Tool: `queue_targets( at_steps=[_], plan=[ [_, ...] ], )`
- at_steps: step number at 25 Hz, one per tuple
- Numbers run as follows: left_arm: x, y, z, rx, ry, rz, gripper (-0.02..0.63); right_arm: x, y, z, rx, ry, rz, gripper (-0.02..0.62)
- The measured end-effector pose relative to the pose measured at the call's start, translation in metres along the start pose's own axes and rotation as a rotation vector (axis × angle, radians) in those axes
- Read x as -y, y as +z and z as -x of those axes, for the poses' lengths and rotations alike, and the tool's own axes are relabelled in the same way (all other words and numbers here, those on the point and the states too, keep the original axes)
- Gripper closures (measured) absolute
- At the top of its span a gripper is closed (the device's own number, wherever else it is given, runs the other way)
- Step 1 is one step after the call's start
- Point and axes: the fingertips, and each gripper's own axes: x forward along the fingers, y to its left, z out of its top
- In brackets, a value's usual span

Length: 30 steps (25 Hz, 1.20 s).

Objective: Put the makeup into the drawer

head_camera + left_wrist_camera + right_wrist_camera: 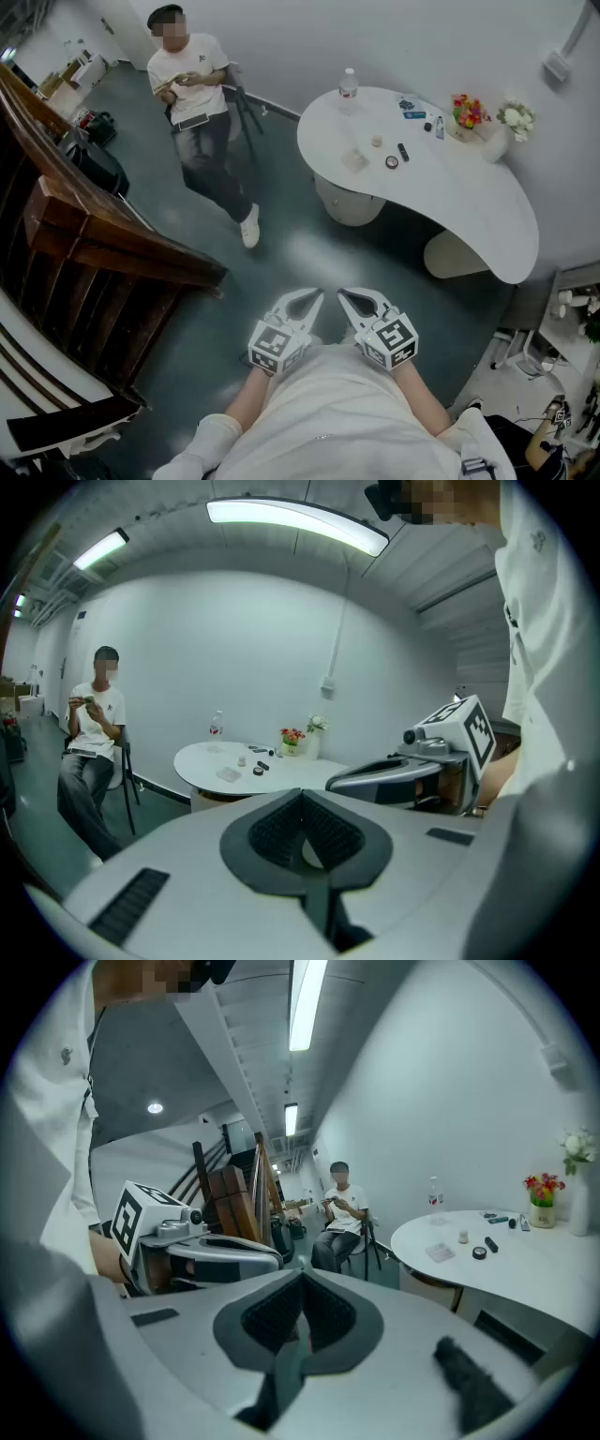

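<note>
Small makeup items lie on the white curved table (487, 202): a round black compact (392, 161), a black tube (403, 151), a small jar (377, 141) and a clear packet (354, 161). The same table (211, 759) with the compact (259, 771) shows far off in the left gripper view, and the table (534, 1265) and compact (480, 1252) in the right gripper view. My left gripper (316, 298) (302, 801) and right gripper (343, 296) (302, 1283) are side by side close to my body, well short of the table. Both are shut and hold nothing.
A person (192, 84) sits on a chair to the left of the table. A water bottle (348, 86), red flowers (468, 112) and a white vase (511, 124) stand on the tabletop. A wooden staircase (84, 234) fills the left side. Dark floor (300, 239) lies between me and the table.
</note>
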Motion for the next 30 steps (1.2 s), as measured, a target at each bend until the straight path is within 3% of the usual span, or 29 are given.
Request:
queue_targets(
  at_steps=[9, 16, 30],
  plan=[
    [-0.005, -0.002, 0.007, 0.005, -0.003, 0.008, 0.597, -0.007, -0.003, -0.004, 0.001, 0.007, -0.014, 0.583],
    [-0.006, -0.002, 0.009, 0.003, -0.011, 0.007, 0.597, -0.004, 0.006, -0.003, 0.056, -0.031, -0.05, 0.581],
    [-0.019, -0.013, 0.019, -0.012, -0.06, 0.016, 0.597, -0.011, -0.008, -0.018, 0.014, -0.123, -0.039, 0.581]
  ],
)
